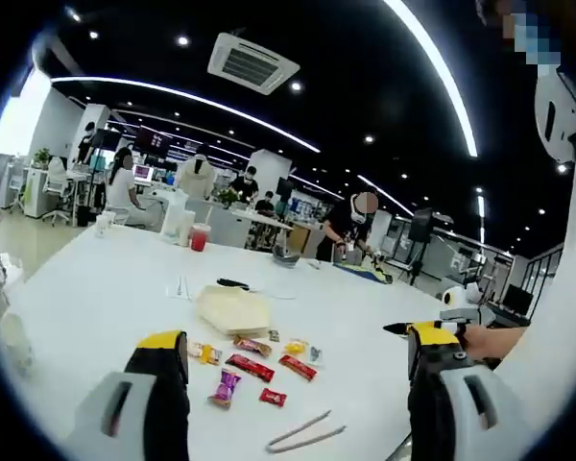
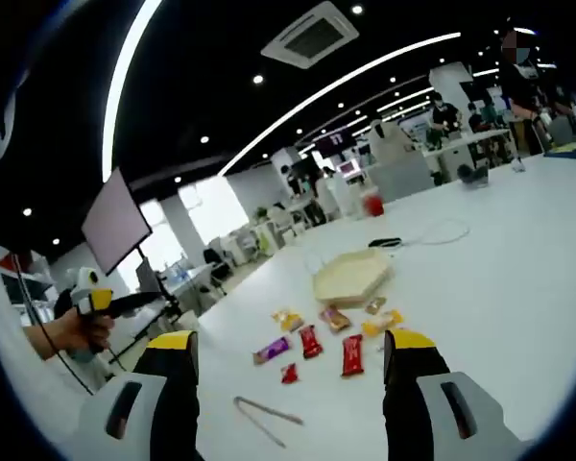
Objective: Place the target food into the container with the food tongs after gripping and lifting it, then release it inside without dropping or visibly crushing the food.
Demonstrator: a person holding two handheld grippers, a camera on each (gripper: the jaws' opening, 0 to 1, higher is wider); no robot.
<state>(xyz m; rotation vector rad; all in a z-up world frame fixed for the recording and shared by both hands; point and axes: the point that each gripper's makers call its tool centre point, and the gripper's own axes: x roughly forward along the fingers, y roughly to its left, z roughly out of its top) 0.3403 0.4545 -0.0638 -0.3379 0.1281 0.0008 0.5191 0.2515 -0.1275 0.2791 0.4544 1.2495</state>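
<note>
A beige hexagonal container [image 1: 232,309] [image 2: 350,277] lies on the white table [image 1: 96,288] [image 2: 518,269]. Several wrapped snacks [image 1: 254,363] [image 2: 317,341] are scattered just in front of it. Metal food tongs [image 1: 305,432] [image 2: 267,415] lie flat on the table, nearer to me than the snacks. My left gripper [image 1: 298,338] is open, held above the table, with nothing between its jaws. My right gripper [image 2: 290,340] is open too and holds nothing. Each gripper appears in the other's view, held in a hand at the table's edge [image 1: 458,305] [image 2: 91,293].
A red cup [image 1: 200,236] [image 2: 372,204] and white containers [image 1: 176,219] stand at the table's far side. A black item with a thin cable [image 1: 233,283] [image 2: 403,240] lies behind the container. A person [image 1: 350,226] works at the far end; desks and other people stand beyond.
</note>
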